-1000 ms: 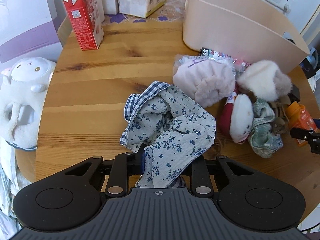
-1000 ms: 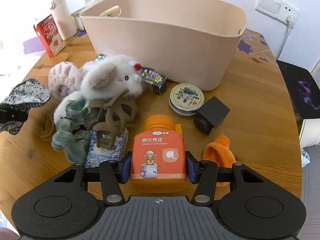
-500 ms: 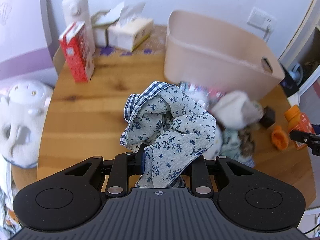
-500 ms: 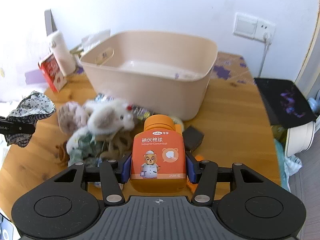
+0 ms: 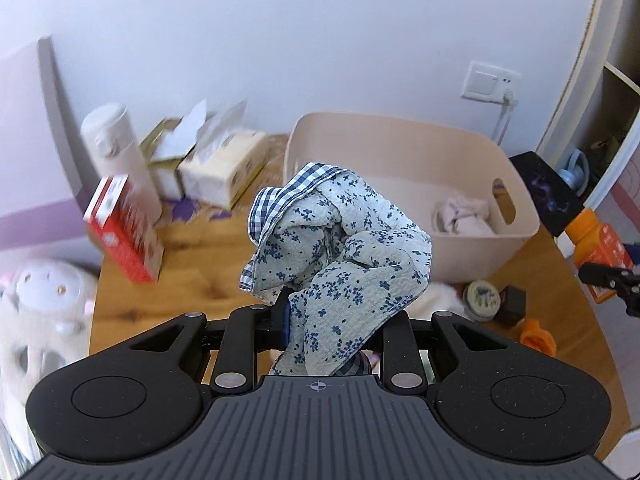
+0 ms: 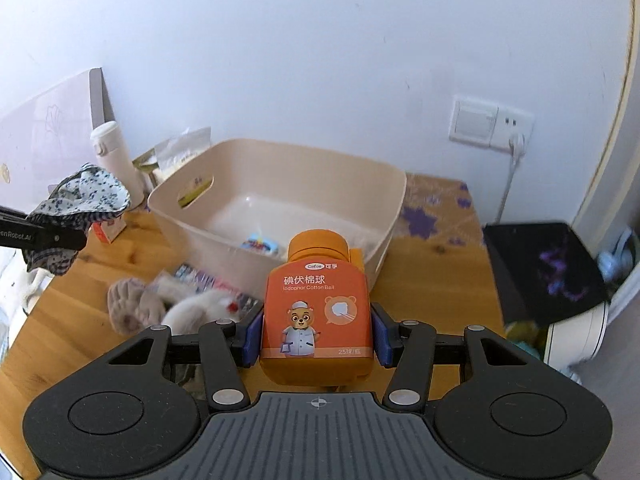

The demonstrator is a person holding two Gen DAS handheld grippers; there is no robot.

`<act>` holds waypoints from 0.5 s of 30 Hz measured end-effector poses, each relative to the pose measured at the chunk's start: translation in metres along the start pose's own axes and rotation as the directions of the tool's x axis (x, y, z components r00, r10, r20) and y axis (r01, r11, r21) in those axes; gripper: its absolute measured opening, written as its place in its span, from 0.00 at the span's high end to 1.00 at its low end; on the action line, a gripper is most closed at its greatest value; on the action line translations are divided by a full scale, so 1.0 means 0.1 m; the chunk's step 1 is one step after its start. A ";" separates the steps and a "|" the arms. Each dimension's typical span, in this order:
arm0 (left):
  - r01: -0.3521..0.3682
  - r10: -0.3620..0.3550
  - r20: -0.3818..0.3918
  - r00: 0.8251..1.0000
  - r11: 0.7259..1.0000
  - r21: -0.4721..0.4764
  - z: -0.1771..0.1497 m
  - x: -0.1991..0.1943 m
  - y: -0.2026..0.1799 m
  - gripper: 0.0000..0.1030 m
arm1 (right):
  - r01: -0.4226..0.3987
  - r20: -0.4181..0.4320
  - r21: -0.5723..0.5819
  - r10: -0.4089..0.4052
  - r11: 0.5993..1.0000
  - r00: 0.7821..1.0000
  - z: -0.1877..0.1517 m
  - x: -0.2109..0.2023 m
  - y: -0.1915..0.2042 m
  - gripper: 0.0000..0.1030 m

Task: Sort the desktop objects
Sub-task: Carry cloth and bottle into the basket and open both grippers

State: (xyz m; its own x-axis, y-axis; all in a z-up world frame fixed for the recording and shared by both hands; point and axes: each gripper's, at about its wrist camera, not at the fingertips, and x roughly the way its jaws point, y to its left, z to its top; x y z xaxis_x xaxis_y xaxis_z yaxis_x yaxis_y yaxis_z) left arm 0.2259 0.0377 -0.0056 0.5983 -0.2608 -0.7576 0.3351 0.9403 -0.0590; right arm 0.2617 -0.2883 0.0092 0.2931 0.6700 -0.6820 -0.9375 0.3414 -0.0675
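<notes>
My left gripper (image 5: 326, 320) is shut on a blue floral cloth (image 5: 340, 248) and holds it high above the table, in front of the beige bin (image 5: 472, 152). The cloth also shows at the left of the right wrist view (image 6: 80, 196). My right gripper (image 6: 316, 340) is shut on an orange cotton-ball bottle (image 6: 318, 308), held above the table just in front of the bin (image 6: 280, 168). The bottle also shows at the right of the left wrist view (image 5: 600, 240). The bin holds a pale cloth (image 5: 464, 216) and a small packet (image 6: 258, 242).
Fluffy items (image 6: 136, 306) lie on the wooden table (image 6: 432, 280) before the bin. A round tin (image 5: 482, 294), a black cube (image 5: 512, 304) and an orange cap (image 5: 536, 334) lie right. A red carton (image 5: 124, 232), tissue boxes (image 5: 220, 168) and a white flask (image 5: 120, 156) stand back left.
Both grippers have risen well above the table with their loads. The views now look over the bin's rim into it; the pile on the table has dropped lower.
</notes>
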 end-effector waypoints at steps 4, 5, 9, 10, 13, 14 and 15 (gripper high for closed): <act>-0.004 0.003 0.021 1.000 0.999 0.036 0.17 0.08 -0.10 0.76 | 0.007 0.030 -0.031 -0.006 1.000 1.000 0.15 0.01 -0.08 0.51; -0.004 0.004 0.026 1.000 0.999 0.036 0.22 0.11 -0.12 0.76 | 0.008 0.036 -0.036 -0.007 0.999 0.999 0.19 0.02 -0.09 0.51; -0.018 0.015 0.042 0.999 0.998 0.056 0.41 0.22 -0.18 0.76 | 0.008 0.057 -0.046 -0.006 0.999 0.998 0.34 0.09 -0.12 0.51; -0.022 0.019 0.045 0.999 0.998 0.061 0.46 0.25 -0.20 0.76 | 0.007 0.061 -0.048 -0.004 0.999 0.998 0.37 0.11 -0.12 0.51; -0.026 0.023 0.044 0.999 0.997 0.073 0.58 0.36 -0.25 0.76 | 0.003 0.066 -0.067 0.001 0.998 0.998 0.47 0.20 -0.12 0.51; -0.029 0.026 0.041 0.999 0.997 0.076 0.62 0.40 -0.27 0.76 | 0.001 0.064 -0.073 0.003 0.997 0.998 0.50 0.24 -0.11 0.51; -0.030 0.027 0.038 0.999 0.997 0.077 0.65 0.44 -0.28 0.76 | -0.001 0.060 -0.080 0.006 0.997 0.998 0.53 0.29 -0.11 0.51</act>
State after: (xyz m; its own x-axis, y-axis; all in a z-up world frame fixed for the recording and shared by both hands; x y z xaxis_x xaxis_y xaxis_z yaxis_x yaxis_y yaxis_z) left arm 0.2900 -0.0145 0.0049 0.6342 -0.2430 -0.7340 0.3719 0.9282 0.0141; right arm 0.2903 -0.2376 0.0288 0.2982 0.7103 -0.6375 -0.9499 0.2866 -0.1251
